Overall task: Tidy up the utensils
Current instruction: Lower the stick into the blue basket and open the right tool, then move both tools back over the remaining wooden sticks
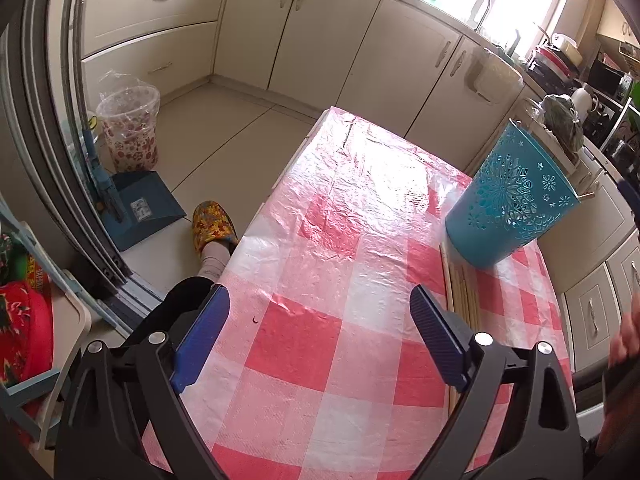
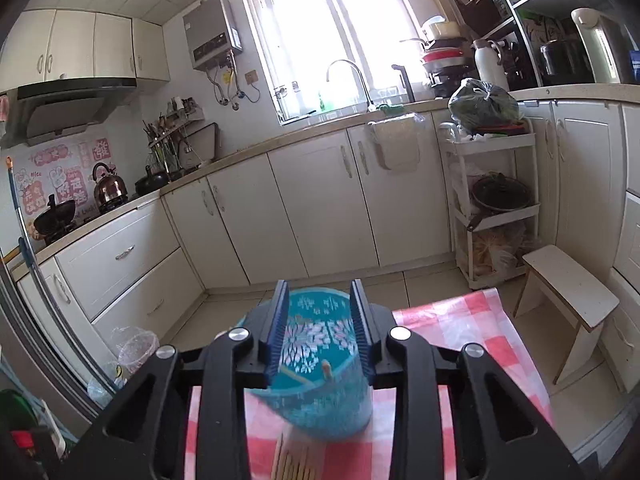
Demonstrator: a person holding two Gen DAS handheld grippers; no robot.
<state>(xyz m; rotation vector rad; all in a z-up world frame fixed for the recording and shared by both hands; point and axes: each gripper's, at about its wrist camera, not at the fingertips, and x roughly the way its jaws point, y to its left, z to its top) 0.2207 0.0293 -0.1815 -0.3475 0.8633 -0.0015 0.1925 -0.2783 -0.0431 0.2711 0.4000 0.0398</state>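
Observation:
A teal cut-out utensil holder [image 1: 510, 200] stands on the red-and-white checked tablecloth [image 1: 320, 272] at the table's right side. It also shows in the right wrist view [image 2: 316, 364], with a wooden chopstick [image 2: 326, 370] inside it. A row of wooden chopsticks [image 1: 464, 292] lies on the table in front of the holder, and in the right wrist view [image 2: 294, 464]. My left gripper [image 1: 320, 328] is open and empty above the table, left of the chopsticks. My right gripper [image 2: 320, 328] is open above the holder's mouth, its jaws apart and empty.
A patterned bin [image 1: 130, 132] and a blue dustpan [image 1: 140, 208] stand on the floor left of the table. A slippered foot [image 1: 212, 224] is by the table's left edge. A white stool [image 2: 568, 300] and a white rack [image 2: 492, 200] stand to the right. Cream cabinets [image 2: 320, 200] lie beyond.

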